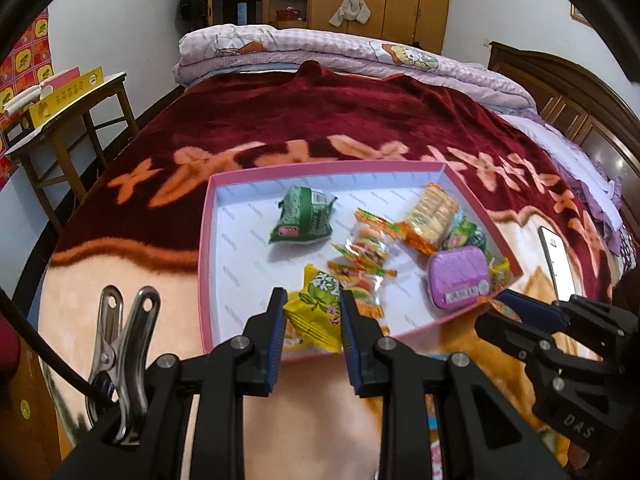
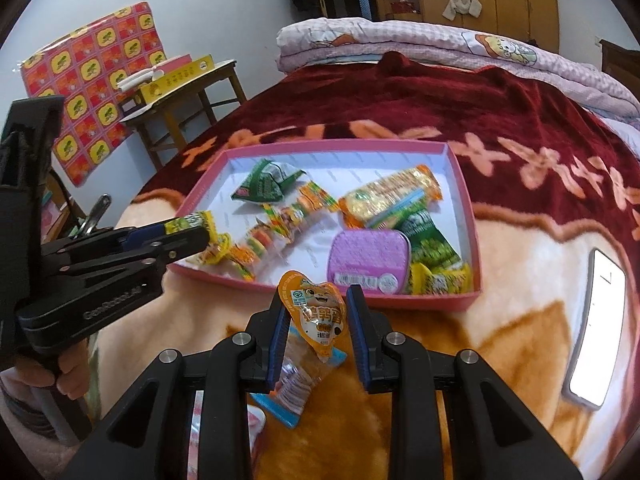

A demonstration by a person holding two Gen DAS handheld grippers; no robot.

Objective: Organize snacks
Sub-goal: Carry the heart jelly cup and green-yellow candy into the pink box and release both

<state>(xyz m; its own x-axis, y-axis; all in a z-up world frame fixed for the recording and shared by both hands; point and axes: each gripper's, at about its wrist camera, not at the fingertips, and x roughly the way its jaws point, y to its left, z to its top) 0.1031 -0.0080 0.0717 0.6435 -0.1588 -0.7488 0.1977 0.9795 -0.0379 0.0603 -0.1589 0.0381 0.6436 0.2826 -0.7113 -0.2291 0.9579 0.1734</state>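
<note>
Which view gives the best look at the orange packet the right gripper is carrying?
The right wrist view. There the orange packet fills the gap of the right gripper, its printed face turned to the camera. In the left wrist view the right gripper sits at the edge, and only an orange sliver shows at its tips.

Left claw (image 1: 313, 305), right claw (image 2: 316, 300) both clamped, angled down.
</note>
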